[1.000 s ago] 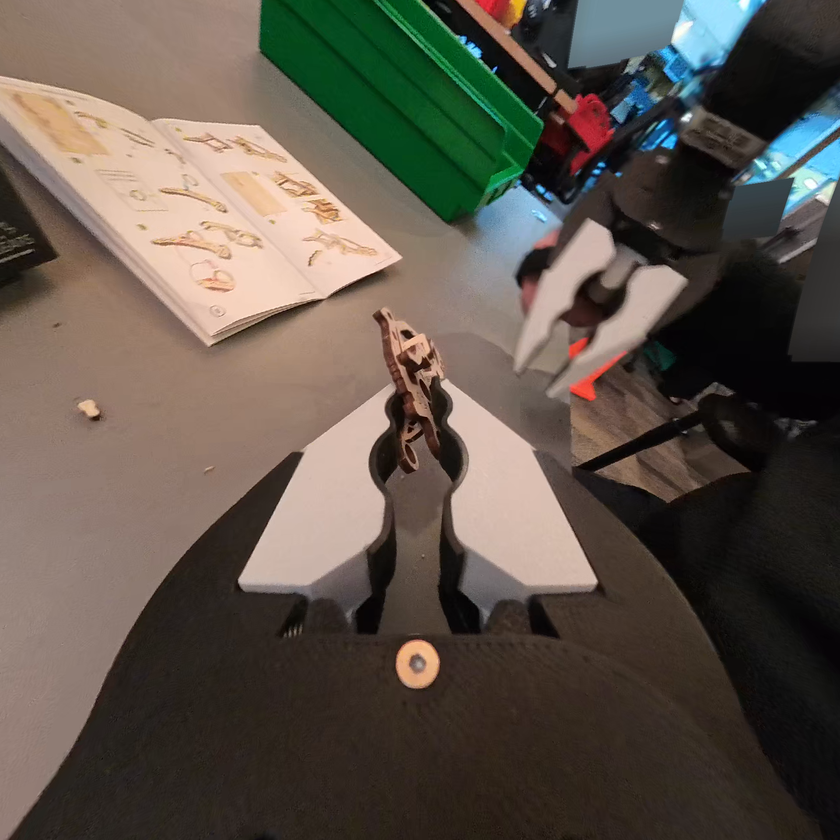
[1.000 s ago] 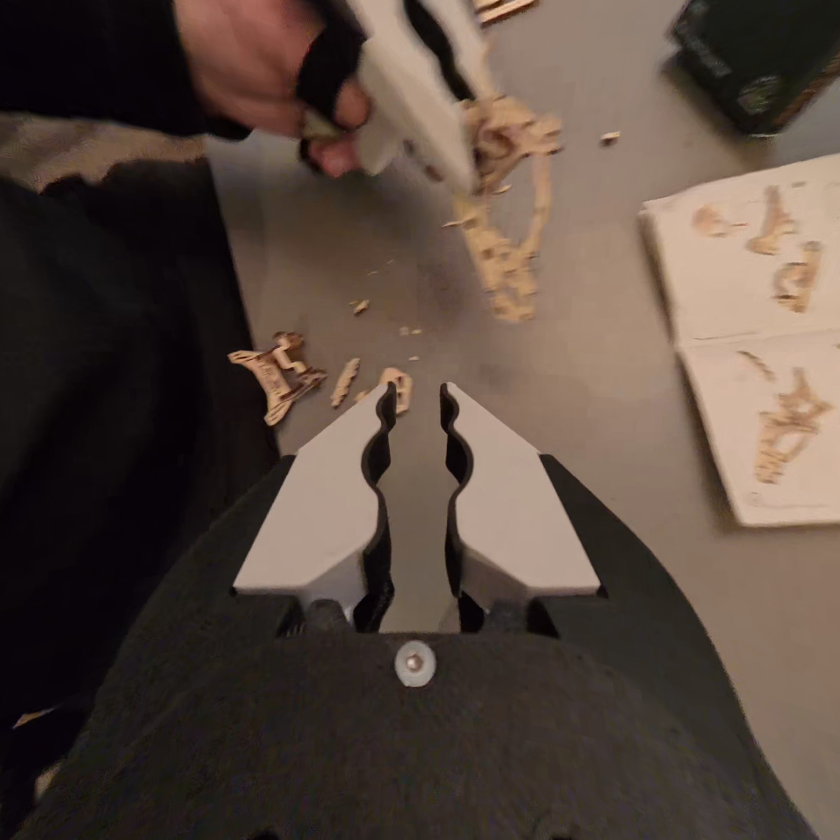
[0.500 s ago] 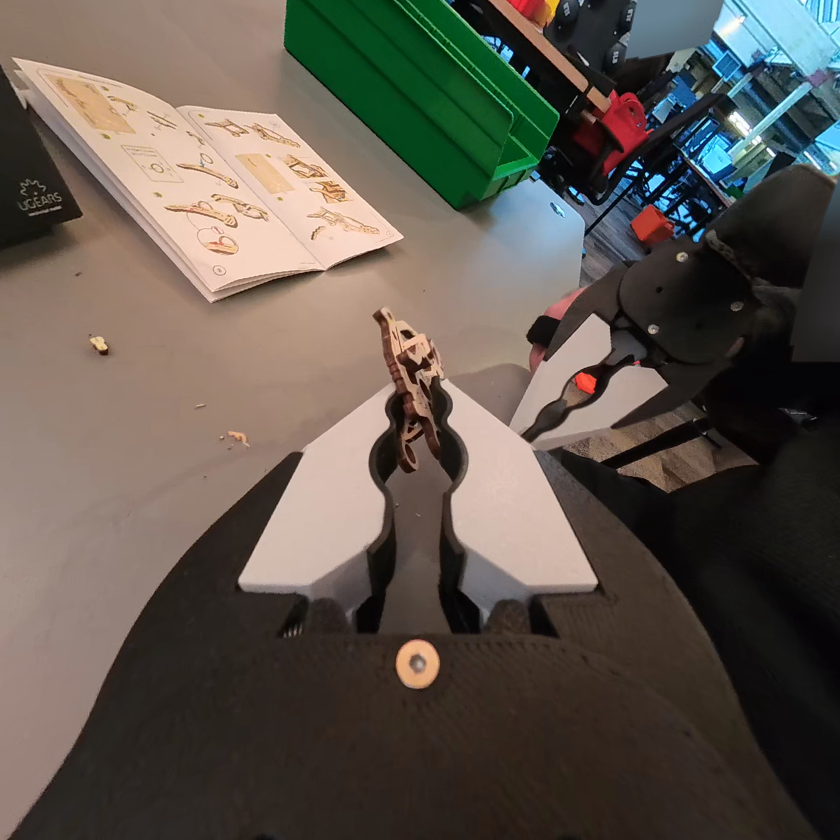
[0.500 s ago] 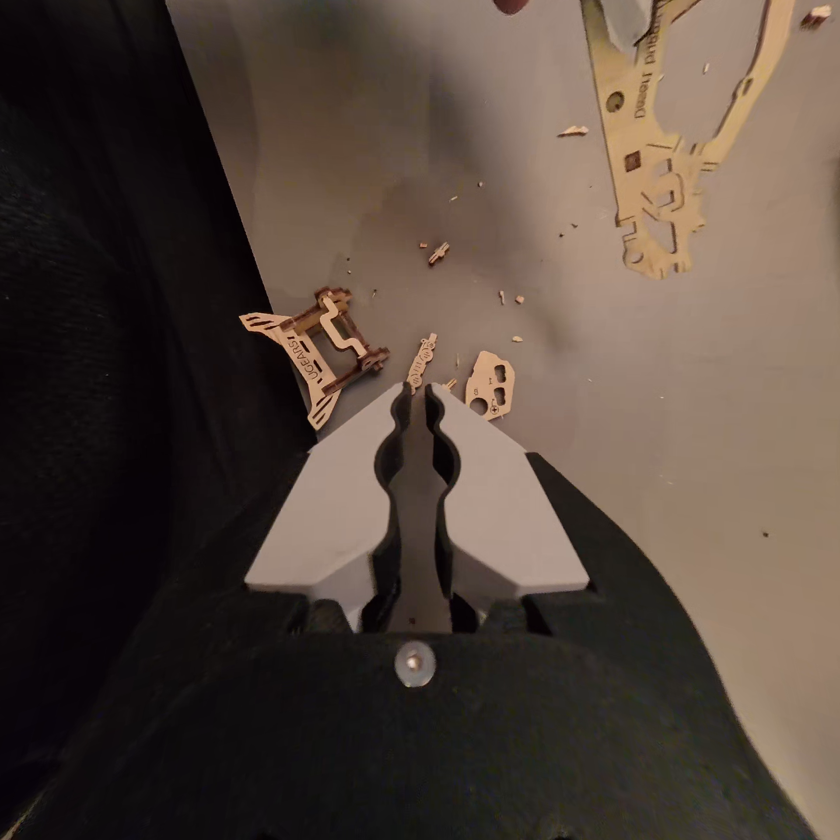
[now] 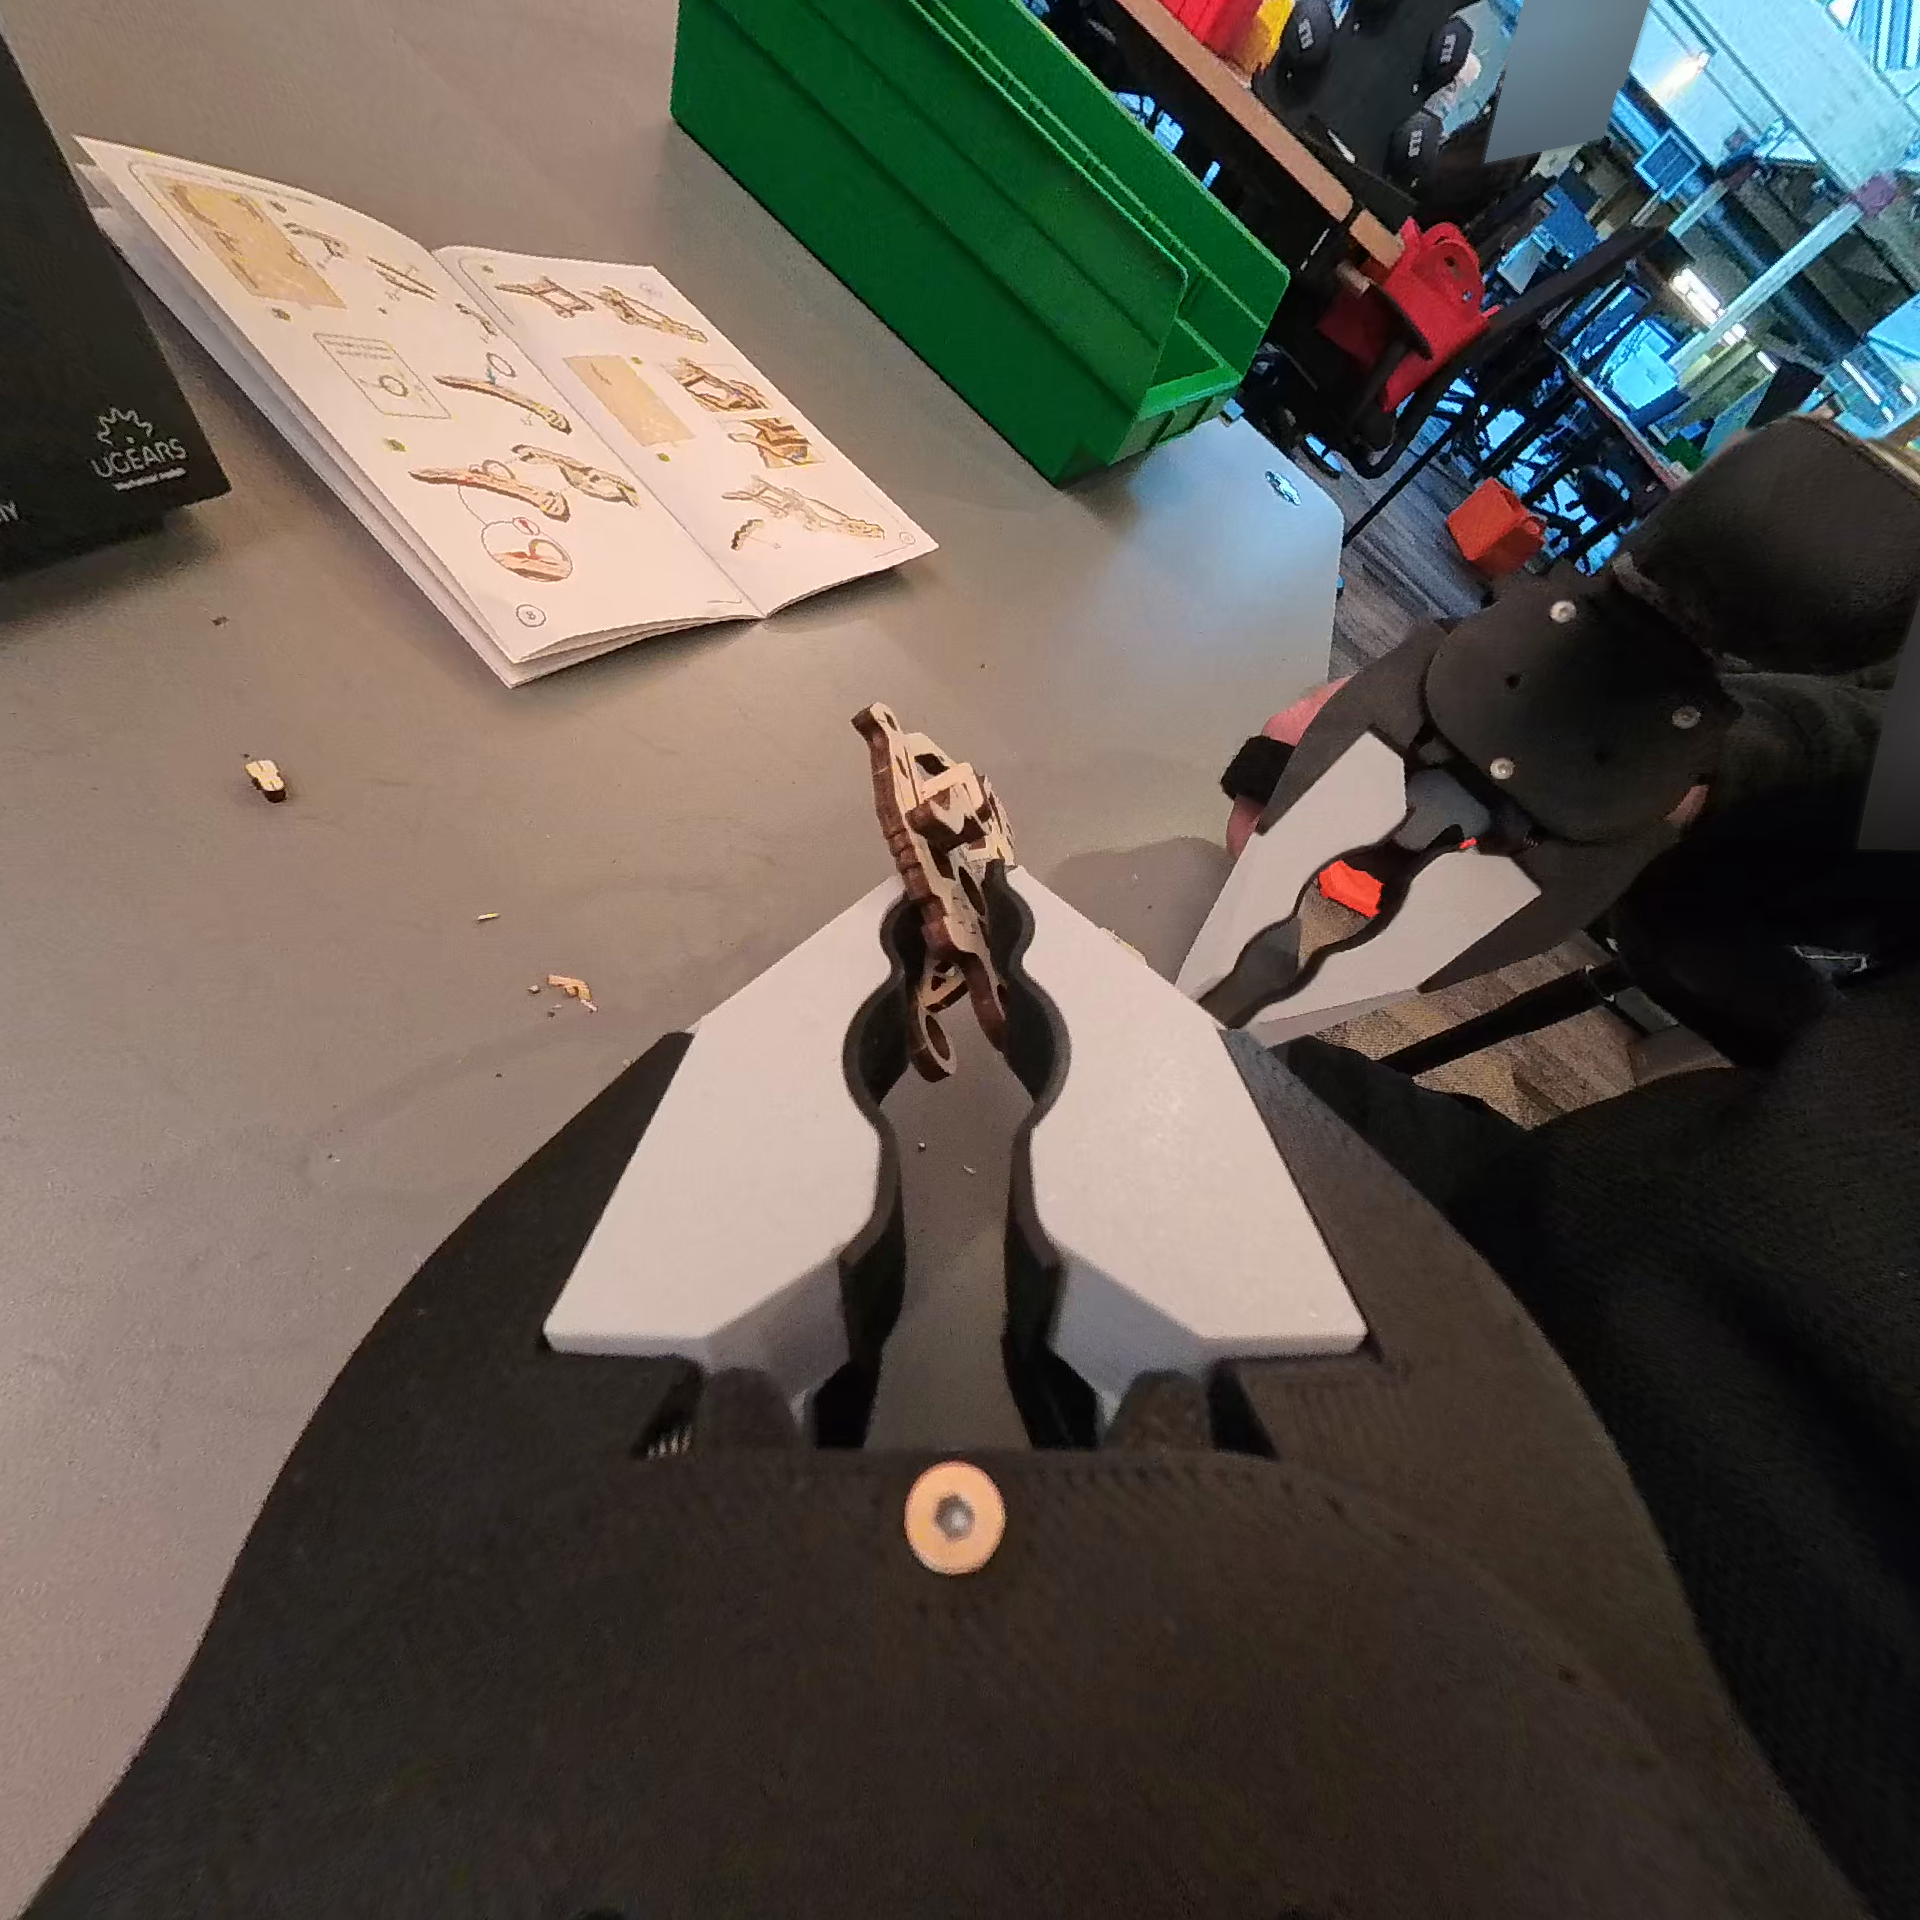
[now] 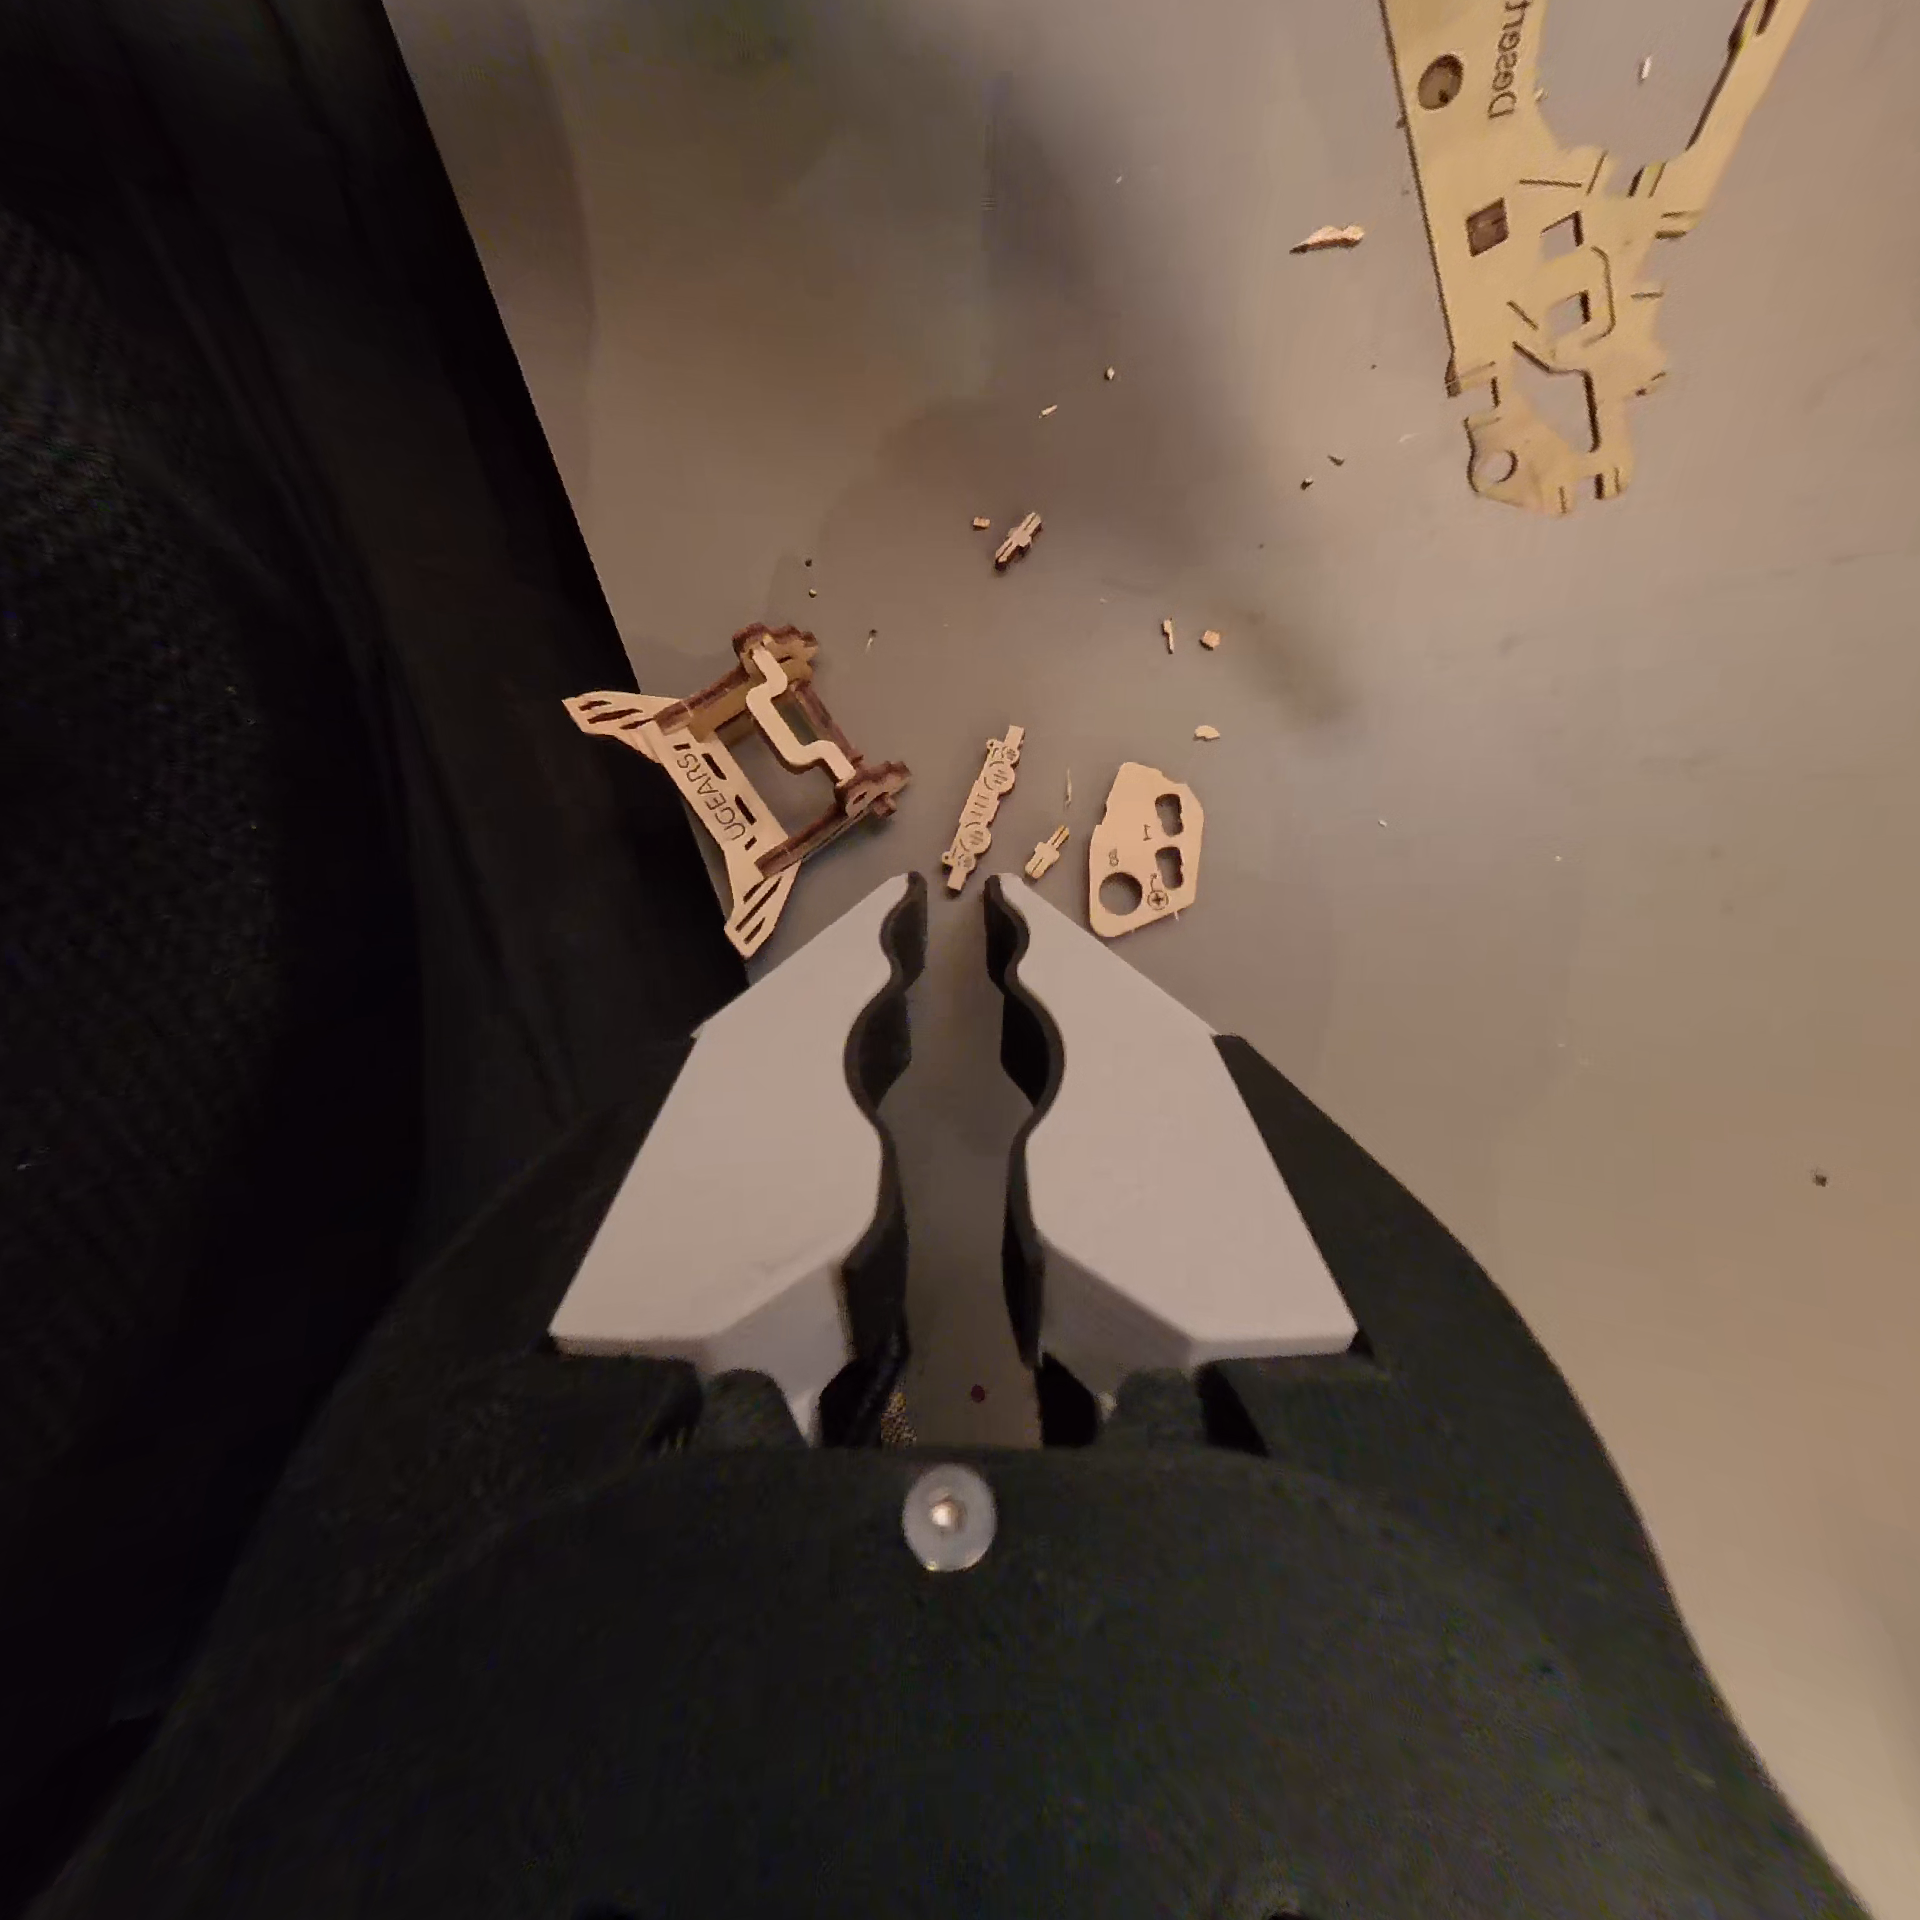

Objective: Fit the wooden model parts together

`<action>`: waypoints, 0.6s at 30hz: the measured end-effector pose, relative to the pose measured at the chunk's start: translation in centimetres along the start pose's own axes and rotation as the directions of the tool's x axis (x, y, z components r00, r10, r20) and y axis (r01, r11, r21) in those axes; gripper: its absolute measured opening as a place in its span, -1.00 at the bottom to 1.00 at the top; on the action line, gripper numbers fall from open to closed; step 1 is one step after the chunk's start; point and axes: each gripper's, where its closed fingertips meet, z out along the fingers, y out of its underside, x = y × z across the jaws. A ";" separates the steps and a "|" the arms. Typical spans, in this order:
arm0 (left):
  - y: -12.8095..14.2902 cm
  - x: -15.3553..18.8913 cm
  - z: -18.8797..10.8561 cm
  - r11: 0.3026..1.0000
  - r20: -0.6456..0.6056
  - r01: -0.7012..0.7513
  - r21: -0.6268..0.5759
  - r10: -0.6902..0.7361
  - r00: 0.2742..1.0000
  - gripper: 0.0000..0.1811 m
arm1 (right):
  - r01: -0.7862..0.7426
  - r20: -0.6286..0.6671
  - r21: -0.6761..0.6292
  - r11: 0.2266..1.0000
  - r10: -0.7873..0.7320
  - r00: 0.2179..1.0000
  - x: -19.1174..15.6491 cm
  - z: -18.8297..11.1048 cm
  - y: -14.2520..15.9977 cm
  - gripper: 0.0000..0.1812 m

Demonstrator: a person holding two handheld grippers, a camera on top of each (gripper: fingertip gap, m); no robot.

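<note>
The left gripper (image 5: 951,883) is clenched on a small brown and pale wooden model sub-assembly (image 5: 940,831), which stands upright between its grey fingertips above the grey table (image 5: 312,1039). To its right, near the table's edge, the right gripper (image 5: 1242,997) points down with its jaws released, a narrow gap between the tips and nothing in them.

From the right wrist view, the right gripper (image 6: 951,888) hangs just over a slim pale wooden strip with engraved marks (image 6: 985,808) lying flat on the table. Left of the strip sits a small wooden frame assembly with 2 flared feet (image 6: 743,774), close to the table edge. Right of the strip lie a tiny wooden peg (image 6: 1047,854) and a flat rounded wooden plate with cut-out holes (image 6: 1143,852). Farther off, a punched-out pale plywood sheet (image 6: 1538,260) lies flat among chips.

Across the table, an open white instruction booklet (image 5: 499,416) lies flat, a black box (image 5: 83,395) to its left. 2 nested long green plastic bins (image 5: 966,229) lie behind; what they hold cannot be seen.
</note>
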 end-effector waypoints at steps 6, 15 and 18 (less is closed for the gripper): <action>0.1 -0.1 -0.1 1.000 0.002 0.002 -0.001 -0.002 1.000 -0.90 | 0.008 -0.017 0.007 1.000 -0.008 1.000 0.1 0.2 -0.3 -1.00; 0.3 -0.4 -0.1 1.000 0.006 0.009 0.000 -0.009 1.000 -0.90 | 0.012 -0.032 0.037 0.999 -0.011 0.999 0.9 -1.3 -0.2 -1.00; 0.4 -0.5 -0.1 1.000 0.009 0.011 0.000 -0.011 1.000 -0.90 | 0.016 -0.066 0.039 0.999 -0.013 0.998 2.0 -2.1 -0.1 -1.00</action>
